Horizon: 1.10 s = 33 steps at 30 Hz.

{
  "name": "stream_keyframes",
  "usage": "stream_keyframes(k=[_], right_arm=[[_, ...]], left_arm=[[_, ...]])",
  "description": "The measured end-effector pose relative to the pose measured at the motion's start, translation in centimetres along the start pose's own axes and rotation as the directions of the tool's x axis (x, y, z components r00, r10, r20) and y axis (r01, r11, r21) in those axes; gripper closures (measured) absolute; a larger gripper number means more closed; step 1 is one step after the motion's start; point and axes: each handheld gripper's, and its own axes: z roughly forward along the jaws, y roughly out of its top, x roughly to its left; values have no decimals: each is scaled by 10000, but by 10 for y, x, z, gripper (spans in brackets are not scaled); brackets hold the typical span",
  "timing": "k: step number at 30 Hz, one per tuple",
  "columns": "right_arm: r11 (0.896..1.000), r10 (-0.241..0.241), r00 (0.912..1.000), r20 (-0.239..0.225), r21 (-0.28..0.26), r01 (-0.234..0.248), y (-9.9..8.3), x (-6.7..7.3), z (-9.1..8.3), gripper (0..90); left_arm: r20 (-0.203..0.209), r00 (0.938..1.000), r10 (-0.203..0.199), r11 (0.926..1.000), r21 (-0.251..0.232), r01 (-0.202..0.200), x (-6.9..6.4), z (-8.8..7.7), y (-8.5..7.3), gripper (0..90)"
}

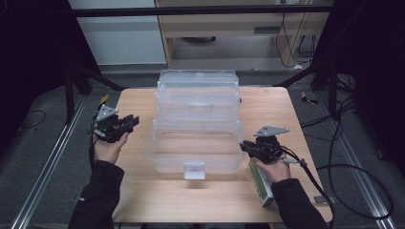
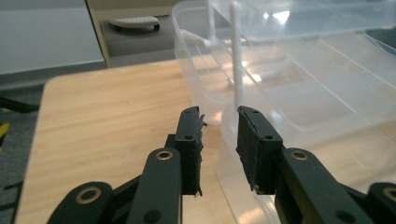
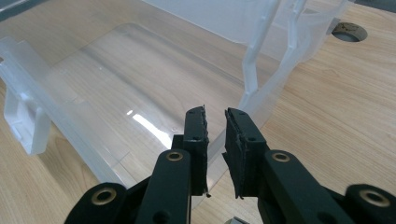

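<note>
A clear plastic organiser box (image 1: pixel 197 125) stands in the middle of the wooden tabletop (image 1: pixel 143 191), its cantilever trays fanned open in steps that climb toward the far edge. Its long axis runs left to right, and its pale latch tab (image 1: pixel 194 170) faces the near edge. The walls are smooth, glossy and see-through, on thin white hinge arms. The left gripper (image 2: pixel 219 140) stands partly open and empty beside the box's left wall. The right gripper (image 3: pixel 215 135) is narrowly pinched over the lower tray's right rim.
</note>
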Motion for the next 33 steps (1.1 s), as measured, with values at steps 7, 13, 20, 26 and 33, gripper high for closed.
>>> stream_keyframes(k=[7,13,20,26,33], right_arm=[[10000,3,10000,44,-18,-3,0,0,1,775],[10000,59,10000,63,-15,-59,0,0,2,767],[9999,139,9999,68,24,-139,0,-1,2,758],[9995,305,9995,74,79,-305,1,-1,4,749],[9997,242,9996,120,65,-243,0,-1,4,747]], left_arm=[[395,9990,212,9991,362,-226,-20,-3,-22,632],[327,9963,799,9919,960,-827,-32,2,-28,599],[572,9941,917,9811,1654,-1001,-37,6,-42,591],[839,9907,1068,9695,2125,-1225,-41,14,-50,623],[717,9893,1269,9623,2329,-1403,-43,20,-54,629]])
